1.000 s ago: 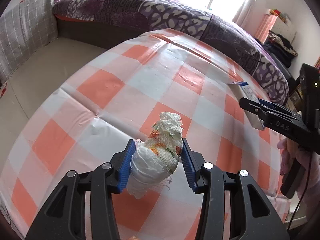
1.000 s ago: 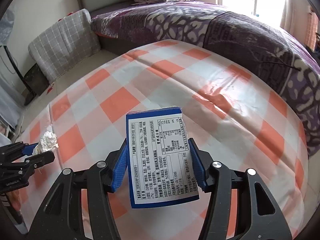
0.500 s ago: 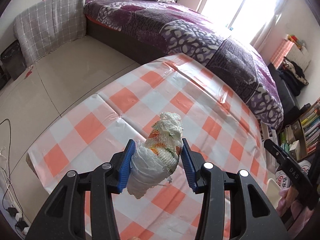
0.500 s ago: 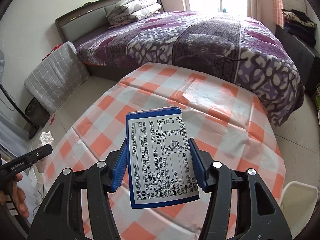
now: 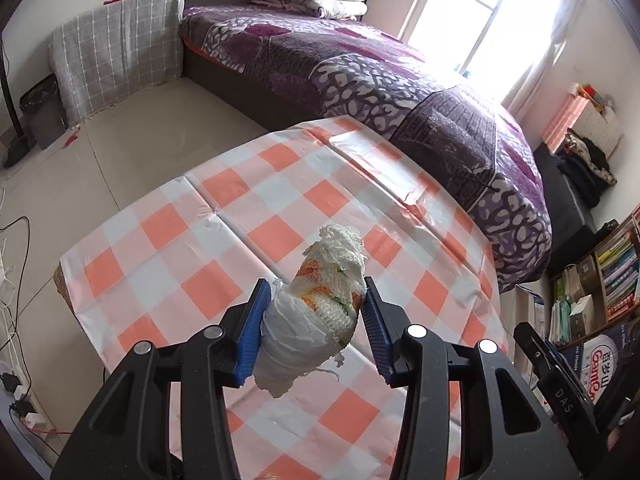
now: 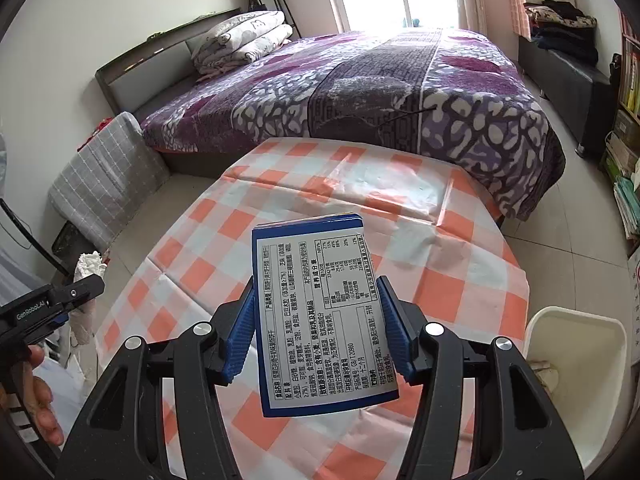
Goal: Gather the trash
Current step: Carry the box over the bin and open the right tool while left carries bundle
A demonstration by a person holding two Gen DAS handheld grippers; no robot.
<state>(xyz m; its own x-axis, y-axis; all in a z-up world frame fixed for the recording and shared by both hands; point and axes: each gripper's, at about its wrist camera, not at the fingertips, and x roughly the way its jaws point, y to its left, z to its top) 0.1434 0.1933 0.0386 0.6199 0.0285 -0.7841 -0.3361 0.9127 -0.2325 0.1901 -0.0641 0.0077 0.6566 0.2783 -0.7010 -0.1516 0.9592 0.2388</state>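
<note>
My left gripper (image 5: 314,326) is shut on a crumpled white paper wad with orange and green marks (image 5: 320,308), held high above the checked tablecloth (image 5: 248,216). My right gripper (image 6: 316,332) is shut on a flat blue and white carton with printed text (image 6: 320,320), also held high above the table. In the right wrist view the left gripper (image 6: 60,300) shows at the far left with the wad (image 6: 90,264). In the left wrist view the right gripper (image 5: 560,384) shows at the lower right with the carton (image 5: 596,364).
A white bin (image 6: 576,364) stands on the floor right of the table. A bed with a purple cover (image 6: 380,88) lies beyond the table. A grey checked cushion (image 5: 116,60) leans at the left. Bookshelves (image 5: 608,272) stand at the right. Cables (image 5: 16,280) lie on the floor.
Both grippers have risen well above the table with their loads held fast. More of the room, the floor and the white bin have come into view.
</note>
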